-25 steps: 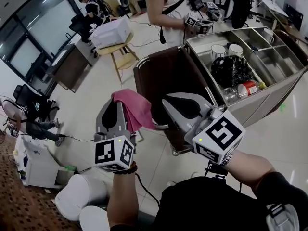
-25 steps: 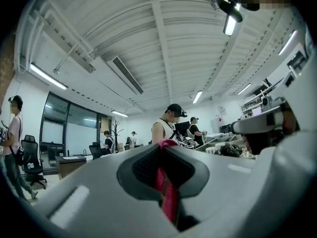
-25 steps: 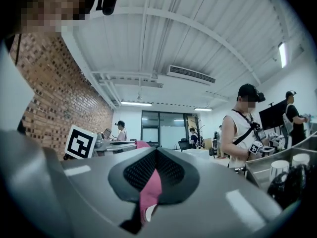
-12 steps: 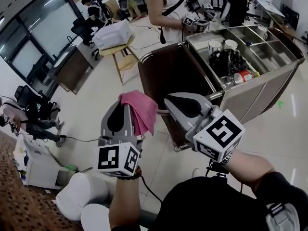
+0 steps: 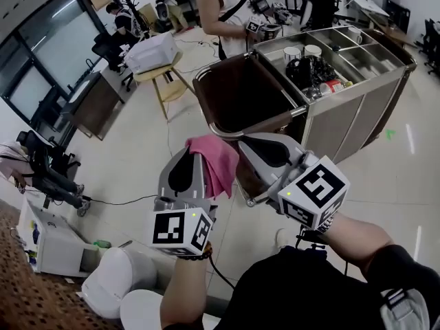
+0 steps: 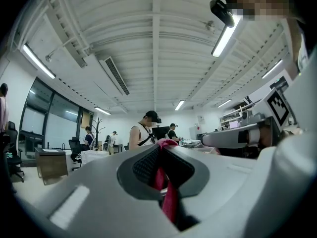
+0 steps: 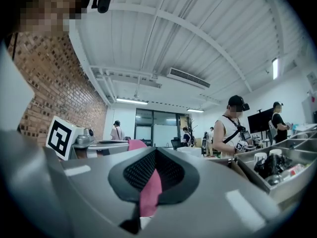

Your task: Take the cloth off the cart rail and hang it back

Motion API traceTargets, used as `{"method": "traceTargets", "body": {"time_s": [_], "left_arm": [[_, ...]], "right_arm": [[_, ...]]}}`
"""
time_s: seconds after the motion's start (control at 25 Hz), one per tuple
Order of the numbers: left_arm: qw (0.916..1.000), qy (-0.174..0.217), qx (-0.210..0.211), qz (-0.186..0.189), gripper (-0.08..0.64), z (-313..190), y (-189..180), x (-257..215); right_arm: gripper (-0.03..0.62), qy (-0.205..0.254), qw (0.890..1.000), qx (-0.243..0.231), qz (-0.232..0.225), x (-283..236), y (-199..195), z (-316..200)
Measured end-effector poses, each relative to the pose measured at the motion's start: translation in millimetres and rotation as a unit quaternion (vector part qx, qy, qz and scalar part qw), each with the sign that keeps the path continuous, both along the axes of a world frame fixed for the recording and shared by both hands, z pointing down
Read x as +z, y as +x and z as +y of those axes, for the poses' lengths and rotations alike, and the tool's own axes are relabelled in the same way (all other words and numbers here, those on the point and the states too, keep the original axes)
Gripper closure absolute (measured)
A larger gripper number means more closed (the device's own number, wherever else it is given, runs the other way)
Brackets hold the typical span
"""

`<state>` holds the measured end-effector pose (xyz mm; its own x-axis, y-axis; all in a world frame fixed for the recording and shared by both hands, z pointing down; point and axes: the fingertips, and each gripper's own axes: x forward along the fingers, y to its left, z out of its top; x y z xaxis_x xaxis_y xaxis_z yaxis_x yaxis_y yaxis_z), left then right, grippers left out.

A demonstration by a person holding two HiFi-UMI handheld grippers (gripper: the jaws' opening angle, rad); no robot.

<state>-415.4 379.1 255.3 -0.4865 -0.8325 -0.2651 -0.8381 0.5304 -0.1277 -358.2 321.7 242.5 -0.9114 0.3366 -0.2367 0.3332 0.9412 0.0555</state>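
A pink cloth hangs bunched between my two grippers, just in front of the near end of the steel cart. My left gripper is shut on its left part, and pink fabric shows pinched between the jaws of the left gripper. My right gripper is shut on the right part, with a strip of cloth trailing from the right gripper. The cart rail curves round a brown bag just beyond the cloth. Whether the cloth touches the rail I cannot tell.
The cart's top tray holds white cups, a black bag and bottles. A person stands at the cart's far side, others further back. A stool with a white box stands to the left. White bins are on the floor at lower left.
Both grippers have carried the pink cloth together to the right, closer to the cart's near rail. Both jaws stay closed on it.
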Motion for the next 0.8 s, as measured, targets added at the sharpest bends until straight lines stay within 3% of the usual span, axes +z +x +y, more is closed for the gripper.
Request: {"method": "traceTargets", "body": {"time_s": [0.4, 0.8], "left_arm": [[0.9993, 0.010, 0.032, 0.017, 0.546, 45.9, 51.2, -12.8], [0.9990, 0.017, 0.028, 0.030, 0.546, 40.9, 78.8, -6.8]], "right_arm": [[0.592, 0.016, 1.000, 0.027, 0.001, -26.0, 51.1, 51.6], [0.592, 0.018, 1.000, 0.021, 0.008, -27.5, 70.9, 43.2]]}}
